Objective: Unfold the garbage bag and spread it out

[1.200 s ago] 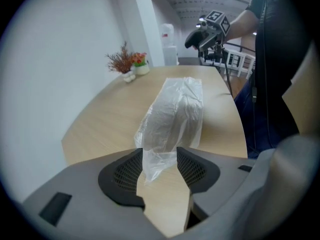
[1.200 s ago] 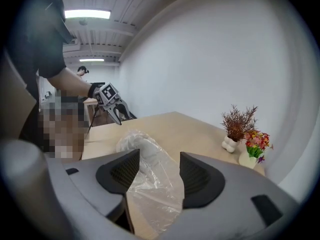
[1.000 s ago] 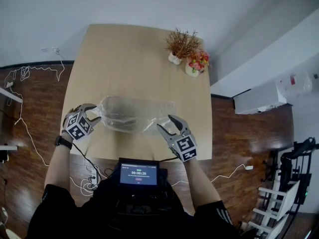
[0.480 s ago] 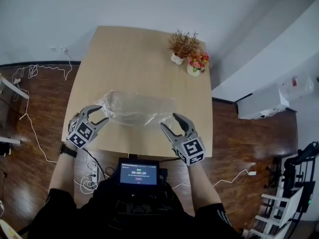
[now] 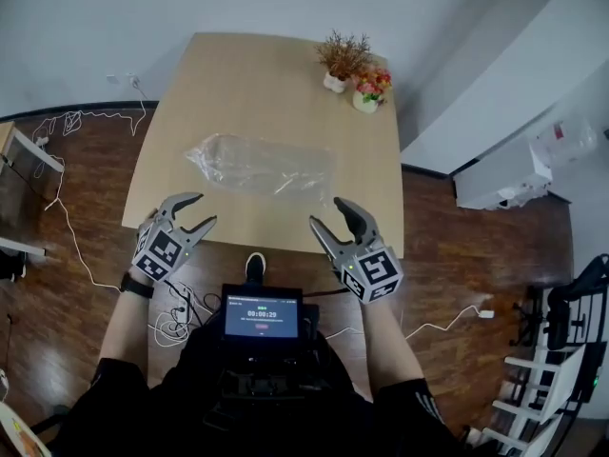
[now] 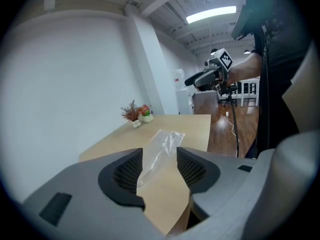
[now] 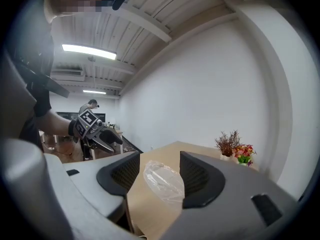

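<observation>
The left tongs (image 5: 202, 209) and right tongs (image 5: 326, 212) gape wide and empty; the garbage bag (image 5: 262, 165) lies, seemingly flattened, on the desk (image 5: 247, 84).

Wood table (image 5: 238, 74), dried-plant pot (image 5: 335, 81) & flower pot (image 5: 366, 101) at far-right corner — floor cables (image 5: 90, 117), lit screen (image 5: 264, 314)

Head view: above table (image 5: 249, 84), steeply down. Gripper views: low beside table, facing each other. All share garbage bag (image 5: 262, 165).
</observation>
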